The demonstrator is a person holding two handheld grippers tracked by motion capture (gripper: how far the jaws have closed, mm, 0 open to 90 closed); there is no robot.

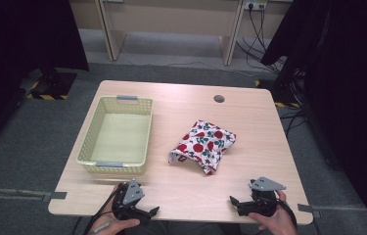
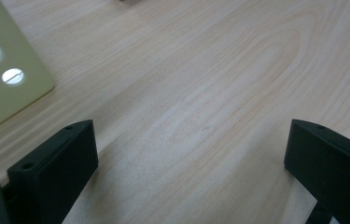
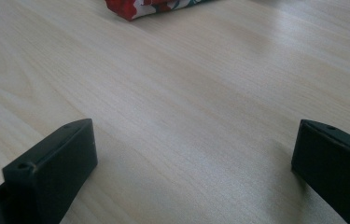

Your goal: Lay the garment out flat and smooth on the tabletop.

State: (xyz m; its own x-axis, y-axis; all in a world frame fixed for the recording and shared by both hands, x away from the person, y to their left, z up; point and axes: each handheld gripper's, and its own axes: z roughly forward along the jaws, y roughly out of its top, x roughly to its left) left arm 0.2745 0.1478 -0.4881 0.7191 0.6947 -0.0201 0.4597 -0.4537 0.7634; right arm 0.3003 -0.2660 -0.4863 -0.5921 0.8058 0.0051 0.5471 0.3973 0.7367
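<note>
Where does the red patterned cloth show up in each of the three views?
High view: the cloth lies bunched right of the table's middle, to the right of the basket.
Left gripper view: the cloth is not in it; a basket corner sits at the upper left.
Right gripper view: the cloth's edge peeks in at the top.
Shared landmark: the pale wooden table.

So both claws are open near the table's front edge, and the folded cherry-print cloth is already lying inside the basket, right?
Not quite. The cloth lies on the bare table, to the right of the basket, which holds nothing, as the high view shows. The left claw and right claw are indeed open near the front edge.
</note>
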